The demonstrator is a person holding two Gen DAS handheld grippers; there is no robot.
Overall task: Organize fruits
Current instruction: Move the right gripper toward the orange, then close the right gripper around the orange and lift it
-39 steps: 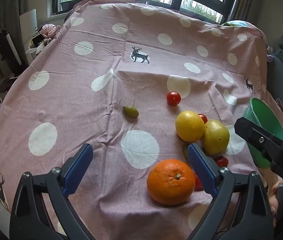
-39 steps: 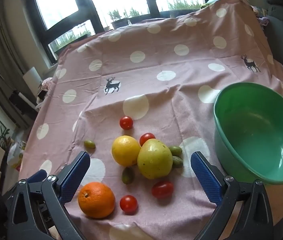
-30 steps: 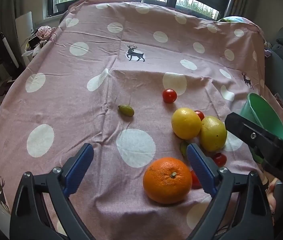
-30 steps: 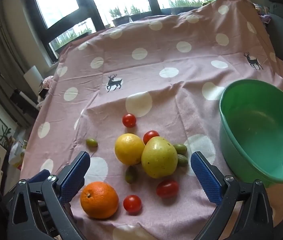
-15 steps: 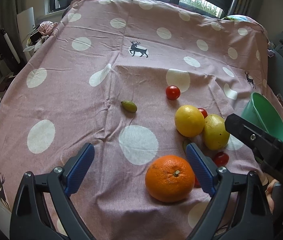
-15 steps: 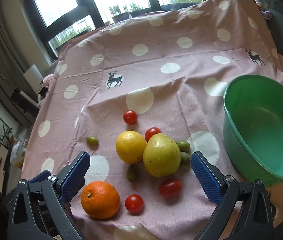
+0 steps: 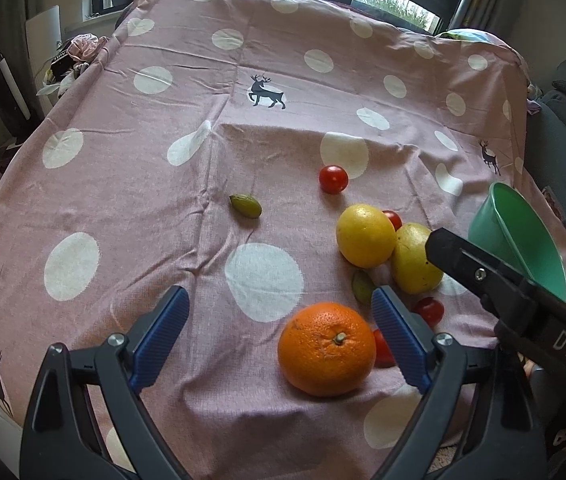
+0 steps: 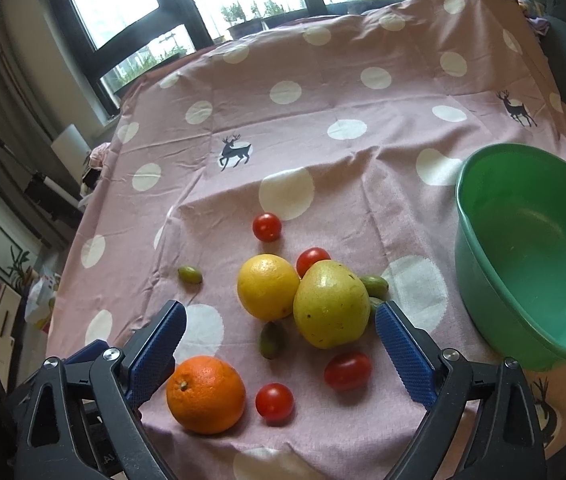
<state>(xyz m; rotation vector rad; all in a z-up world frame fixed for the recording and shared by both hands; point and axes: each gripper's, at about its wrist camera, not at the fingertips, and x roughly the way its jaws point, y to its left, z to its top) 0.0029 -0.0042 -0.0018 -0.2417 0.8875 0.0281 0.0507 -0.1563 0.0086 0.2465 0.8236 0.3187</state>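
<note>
A pink cloth [image 8: 363,92] with white polka dots and little black deer is covering the whole worktop, creased into soft ridges, and it's running right up to dark-framed windows [image 8: 123,4] with plants outside. Clutter is sitting on the floor off the left edge.

The fruits are all clustered near the front edge. A pebbly orange [image 8: 205,394] is lying closest, a smooth round lemon [image 8: 267,286] is touching a speckled yellow-green pear [image 8: 330,304], and glossy cherry tomatoes [image 8: 275,403] are scattered around them, one [image 8: 267,227] sitting apart further back. Small olive-shaped green fruits [image 8: 190,275] are tucked in beside the pear and out to the left.

A green plastic bowl [image 8: 483,272] is standing at the right, looking empty, close to the cloth's edge. Loads of bare cloth is lying open behind the pile.

The left gripper [image 7: 279,326] is hovering with its ribbed blue fingers spread wide, the orange just inside the right one, not pinched. The right gripper [image 8: 279,344] is also spread wide over the pile but is starting to close, gripping nothing.
</note>
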